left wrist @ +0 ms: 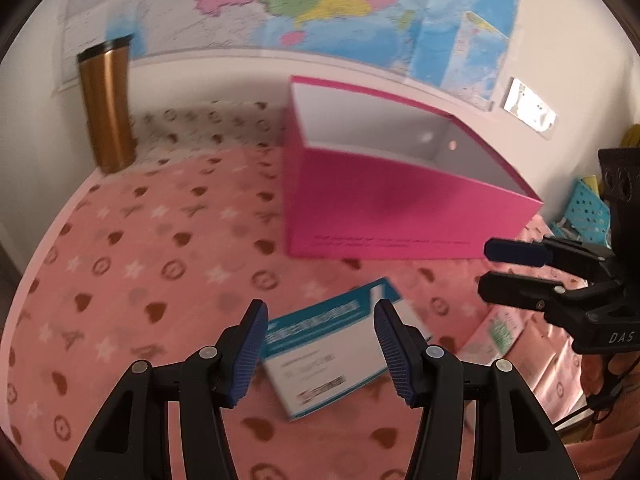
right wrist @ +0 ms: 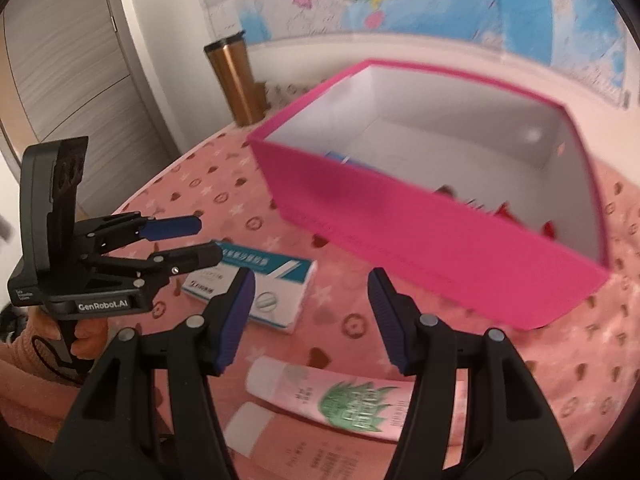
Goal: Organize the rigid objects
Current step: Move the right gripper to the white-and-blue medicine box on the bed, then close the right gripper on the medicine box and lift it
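Counting from the wrist views, I see one pink box (right wrist: 420, 232) at centre right on the pink patterned table (left wrist: 132, 272), one blue-and-white carton (left wrist: 332, 344) lying flat at lower centre, two pink tubes (right wrist: 332, 400) side by side at the bottom, and one copper tumbler (left wrist: 106, 108) at upper left. My left gripper (left wrist: 320, 350) and right gripper (right wrist: 312, 320) both have jaws apart, clamping nothing.
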A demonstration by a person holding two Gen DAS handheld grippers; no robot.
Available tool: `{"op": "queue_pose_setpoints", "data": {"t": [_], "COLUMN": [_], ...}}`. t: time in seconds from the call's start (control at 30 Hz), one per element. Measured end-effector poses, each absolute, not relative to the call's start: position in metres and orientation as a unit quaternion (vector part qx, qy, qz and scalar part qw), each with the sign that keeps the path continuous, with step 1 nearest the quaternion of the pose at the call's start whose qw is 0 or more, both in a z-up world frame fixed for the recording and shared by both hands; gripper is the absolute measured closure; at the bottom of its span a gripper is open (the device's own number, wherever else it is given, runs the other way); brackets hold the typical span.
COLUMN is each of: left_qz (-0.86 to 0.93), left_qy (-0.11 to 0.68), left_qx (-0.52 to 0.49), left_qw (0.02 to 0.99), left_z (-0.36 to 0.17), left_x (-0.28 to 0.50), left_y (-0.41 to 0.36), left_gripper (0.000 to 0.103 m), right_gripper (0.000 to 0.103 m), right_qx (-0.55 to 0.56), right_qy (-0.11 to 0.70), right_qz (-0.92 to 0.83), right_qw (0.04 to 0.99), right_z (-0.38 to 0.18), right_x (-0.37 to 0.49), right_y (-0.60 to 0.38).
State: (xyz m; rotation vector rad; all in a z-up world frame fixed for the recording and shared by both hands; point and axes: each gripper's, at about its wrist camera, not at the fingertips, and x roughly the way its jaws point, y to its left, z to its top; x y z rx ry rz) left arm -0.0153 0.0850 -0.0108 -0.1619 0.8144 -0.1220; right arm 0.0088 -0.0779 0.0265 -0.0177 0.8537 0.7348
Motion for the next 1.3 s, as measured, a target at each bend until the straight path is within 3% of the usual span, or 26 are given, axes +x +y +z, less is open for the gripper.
{"op": "queue_pose_setpoints", "data": {"t": [0.57,0.87,1.3], "left_qz": [-0.081,-0.091,-0.095], "left_qy": [0.439,0.446,0.435], "left_qx": [-0.112,-0.106,-0.099], "left_qw": [0.888,0.884,0.890], "left_z": [-0.042,-0.044,-0.034], "left_x": [-0.027,-0.029,-0.030], "left_y": [0.096,0.090,0.087], "left_gripper": [0.047,0.053,0.053], "right_gripper": [0.043,0.046,0.050], "right_qx": [0.034,0.040,0.027], "right_qy": [0.480,0.492,0.481], "right_qz": [0.369,0.382,0.388], "right_qw": [0.795,0.782,0.786], "right_z": [-0.025,-0.031,-0.026], "right_x": [0.031,0.036,0.032], "right_y": [-0.043,-0.035,-0.034]}}
